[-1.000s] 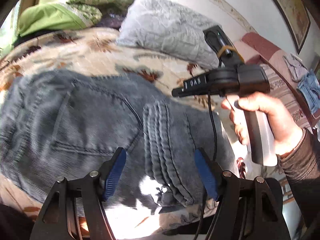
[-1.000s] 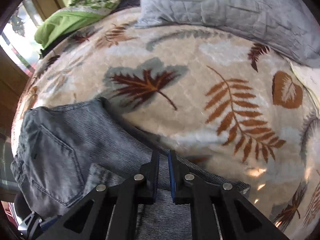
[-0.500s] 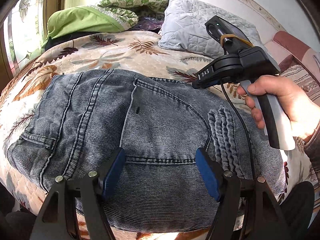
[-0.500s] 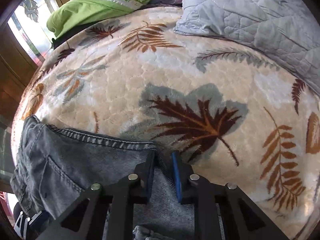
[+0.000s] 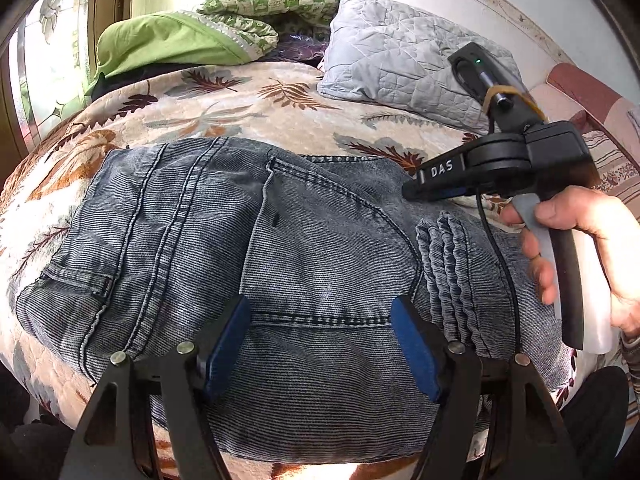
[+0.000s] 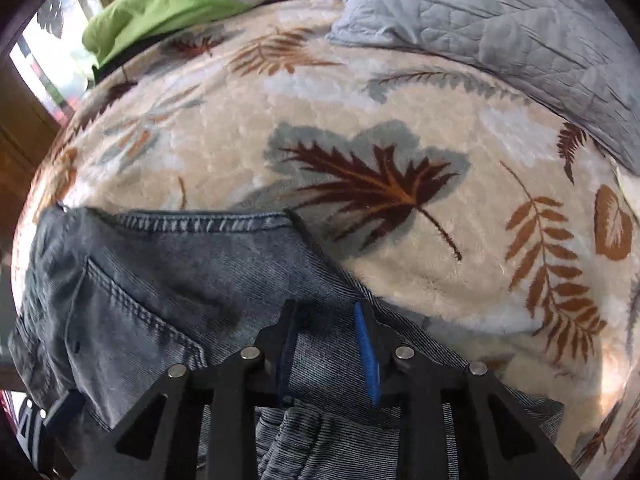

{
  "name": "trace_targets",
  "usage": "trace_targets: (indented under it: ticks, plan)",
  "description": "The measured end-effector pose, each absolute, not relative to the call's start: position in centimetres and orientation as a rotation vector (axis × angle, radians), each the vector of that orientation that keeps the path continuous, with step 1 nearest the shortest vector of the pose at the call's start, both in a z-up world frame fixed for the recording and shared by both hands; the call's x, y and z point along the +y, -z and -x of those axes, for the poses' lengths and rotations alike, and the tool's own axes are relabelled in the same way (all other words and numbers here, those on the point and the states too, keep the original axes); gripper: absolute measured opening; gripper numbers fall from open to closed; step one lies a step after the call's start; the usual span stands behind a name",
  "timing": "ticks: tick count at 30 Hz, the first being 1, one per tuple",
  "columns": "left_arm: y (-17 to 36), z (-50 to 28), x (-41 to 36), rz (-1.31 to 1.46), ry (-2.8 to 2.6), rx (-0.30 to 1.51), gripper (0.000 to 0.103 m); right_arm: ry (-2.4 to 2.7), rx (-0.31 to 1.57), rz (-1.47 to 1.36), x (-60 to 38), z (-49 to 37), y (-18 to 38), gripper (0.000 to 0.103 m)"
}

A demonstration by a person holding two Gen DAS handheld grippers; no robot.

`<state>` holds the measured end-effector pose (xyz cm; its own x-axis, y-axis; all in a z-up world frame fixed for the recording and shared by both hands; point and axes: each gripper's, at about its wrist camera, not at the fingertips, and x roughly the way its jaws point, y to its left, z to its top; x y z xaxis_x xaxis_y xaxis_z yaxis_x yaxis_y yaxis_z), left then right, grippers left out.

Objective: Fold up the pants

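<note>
Grey-blue denim pants (image 5: pixel 304 256) lie folded on a leaf-patterned bedspread (image 5: pixel 248 108), back pocket up; they also show in the right wrist view (image 6: pixel 168 280). My left gripper (image 5: pixel 320 344) is open and empty, its blue pads just above the near part of the pants. My right gripper (image 6: pixel 326 344) is open by a small gap over the far edge of the pants, holding nothing. In the left wrist view the right gripper (image 5: pixel 412 192) is held over the pants' right side.
A grey quilted pillow (image 5: pixel 404 64) and green bedding (image 5: pixel 172 40) lie at the head of the bed. A window (image 5: pixel 44 60) is at the left. A striped cushion (image 5: pixel 592 116) sits at the right. The bed's near edge runs just below the pants.
The right gripper was shut on the pants' edge, carried it over the fold, and has now opened and let go. The left gripper drew back, still open.
</note>
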<state>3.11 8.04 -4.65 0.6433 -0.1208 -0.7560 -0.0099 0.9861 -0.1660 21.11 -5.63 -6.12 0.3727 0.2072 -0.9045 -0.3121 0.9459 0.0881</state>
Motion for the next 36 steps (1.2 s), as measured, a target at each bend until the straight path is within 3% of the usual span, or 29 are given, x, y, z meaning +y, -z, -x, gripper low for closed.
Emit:
trace_targets:
  ticks: [4,7,13,16,21,23,26,30,36]
  plan:
    - [4.7,-3.0,7.7,0.138,0.053,0.869,0.073,-0.361,1.014,0.132,-5.8,-17.7,2.6,0.034]
    - [4.7,-3.0,7.7,0.141,0.049,0.87,0.074,-0.378,0.971,0.125,-6.7,-14.5,1.3,0.061]
    - [4.8,-3.0,7.7,0.143,0.048,0.868,0.074,-0.373,1.001,0.074,-9.3,-9.8,2.7,0.061]
    - [4.8,-2.9,7.8,0.148,0.057,0.864,0.075,-0.329,1.141,0.145,-9.4,-10.4,6.8,0.065]
    - [4.0,-2.0,9.1,0.235,0.071,0.821,0.075,-0.338,1.024,0.03,-11.0,-8.6,3.6,0.066]
    - [3.7,-1.8,9.8,0.282,0.078,0.818,0.075,-0.344,0.987,0.029,-11.3,-7.6,3.2,0.078]
    - [2.5,-0.9,12.2,0.468,0.114,0.81,0.075,-0.323,1.133,0.091,-10.9,-8.2,7.1,0.083]
    - [1.5,1.8,17.2,0.71,0.091,0.751,0.078,-0.362,1.04,0.036,-11.4,-6.7,5.9,0.083]
    - [4.7,4.7,23.9,1.038,-0.025,0.758,0.079,-0.411,1.0,-0.04,-11.5,-5.5,5.8,0.083]
